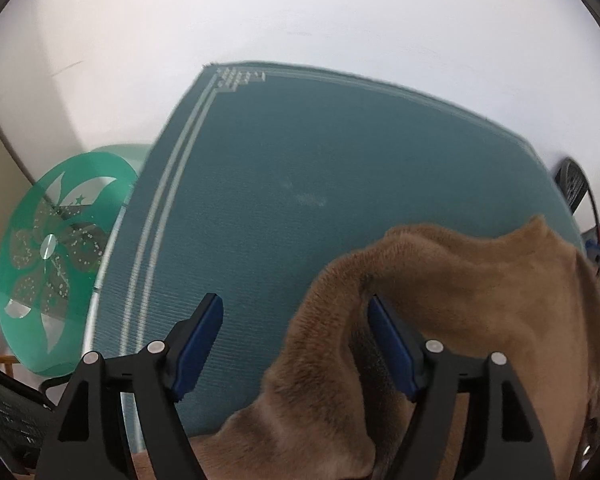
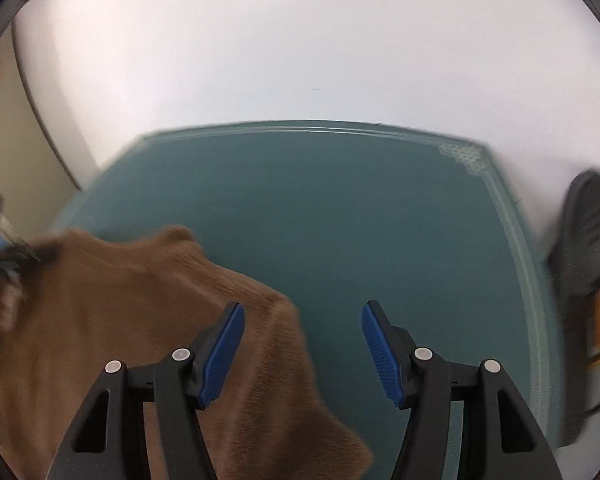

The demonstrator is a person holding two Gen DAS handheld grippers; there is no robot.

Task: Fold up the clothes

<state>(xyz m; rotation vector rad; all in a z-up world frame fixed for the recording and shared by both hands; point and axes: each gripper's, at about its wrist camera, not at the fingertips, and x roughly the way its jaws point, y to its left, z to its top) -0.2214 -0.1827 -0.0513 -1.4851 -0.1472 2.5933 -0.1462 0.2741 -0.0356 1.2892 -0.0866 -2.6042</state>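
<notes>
Brown, plush fabric: one garment [image 1: 460, 304], lying bunched on a teal mat [image 1: 279, 200] with pale border stripes, mat spread flat on a white tabletop [image 1: 300, 12], presumably as a folding surface. Garment toward the near edge of the mat, a raised fold standing up between the pads in the left wrist view, one arm of it draped down toward the lens. Left gripper [image 1: 295, 344]: spread wide, blue pads apart, right-hand pad touching or just behind the raised fold, left-hand pad over bare mat; nothing pinched. Right gripper [image 2: 303, 354]: spread likewise, left-hand pad over the garment's edge, right-hand pad over bare mat, empty gap between; nothing held. Likely reading: cloth loose and at rest, both tools positioned over its edge for a fresh hold. Also present: green round glass top [image 1: 59, 256] with a flower pattern, beyond the mat's left border; black chair back [image 2: 588, 236] at the right margin. Hidden or unclear: garment type not determinable, no sleeve, collar or hem clearly made out; near portion cut off by the frame bottom and by both tools' black frames; right wrist view smeared, the left margin showing only dark blurred shapes, not identifiable; small objects at the far right of the left wrist view too small to name.
</notes>
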